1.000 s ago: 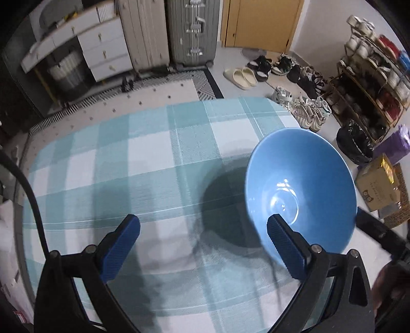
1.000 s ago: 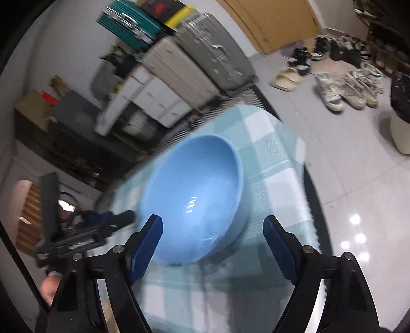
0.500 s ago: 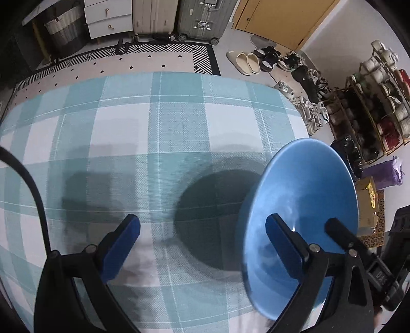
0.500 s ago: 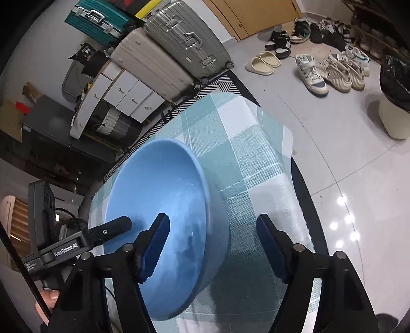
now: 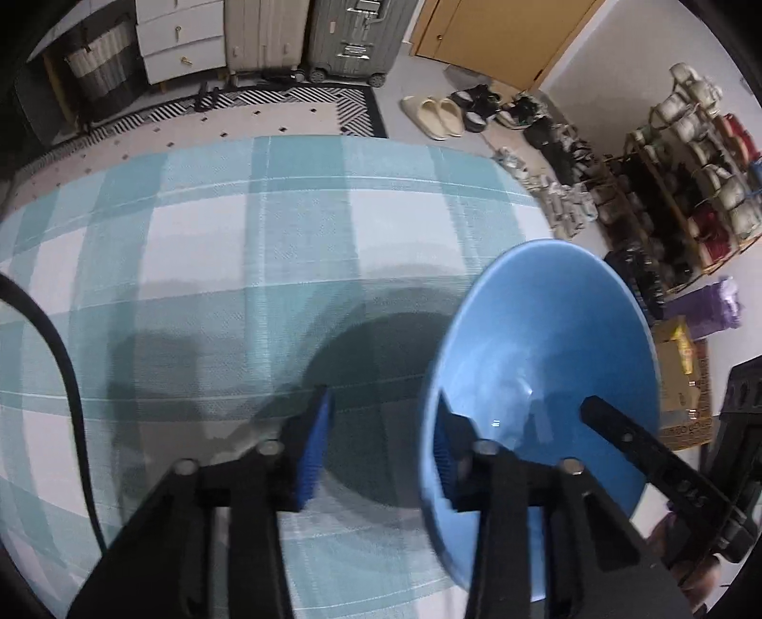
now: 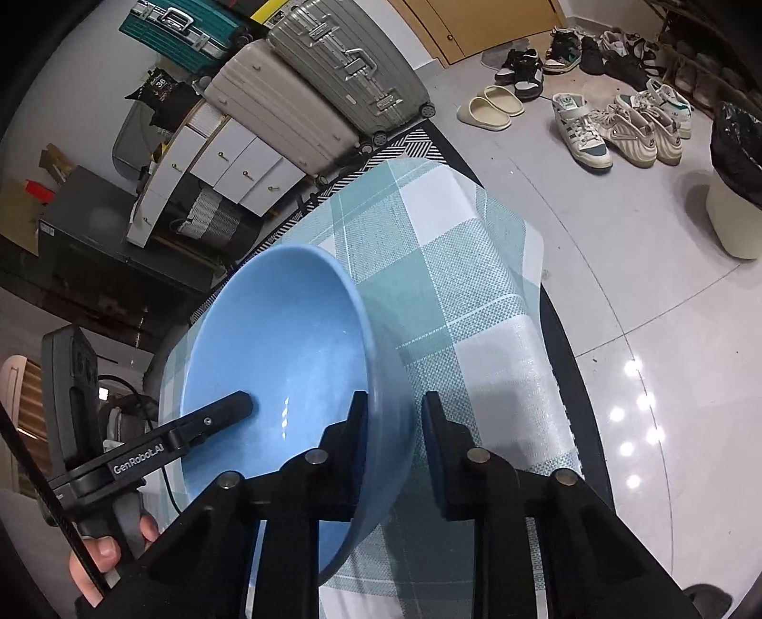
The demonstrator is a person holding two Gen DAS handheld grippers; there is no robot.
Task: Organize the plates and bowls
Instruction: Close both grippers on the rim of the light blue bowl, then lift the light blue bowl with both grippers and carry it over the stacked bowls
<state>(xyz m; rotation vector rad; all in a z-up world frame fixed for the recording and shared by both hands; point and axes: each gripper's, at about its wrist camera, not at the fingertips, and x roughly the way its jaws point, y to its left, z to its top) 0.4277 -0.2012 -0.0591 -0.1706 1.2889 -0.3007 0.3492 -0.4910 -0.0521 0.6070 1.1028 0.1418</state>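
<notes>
A large light-blue bowl (image 5: pixel 547 362) is tilted on edge above the checked tablecloth (image 5: pixel 238 266); it also shows in the right wrist view (image 6: pixel 285 371). My left gripper (image 5: pixel 381 447) straddles the bowl's left rim, one finger inside, one outside, jaws narrowed with a gap still between them. My right gripper (image 6: pixel 395 428) straddles the opposite rim, jaws close around the wall. The right gripper's finger (image 5: pixel 619 433) shows inside the bowl in the left wrist view. The left gripper's finger (image 6: pixel 209 419) shows in the right wrist view.
The round table's edge (image 6: pixel 533 295) drops to a glossy floor on the right. Suitcases (image 5: pixel 347 33), white drawers (image 5: pixel 181 43), shoes (image 6: pixel 614 124), a shoe rack (image 5: pixel 690 181) and a bin (image 6: pixel 733 190) stand around the table.
Both grippers have narrowed from wide open around the bowl's opposite rims. The bowl has tipped up further on edge.
</notes>
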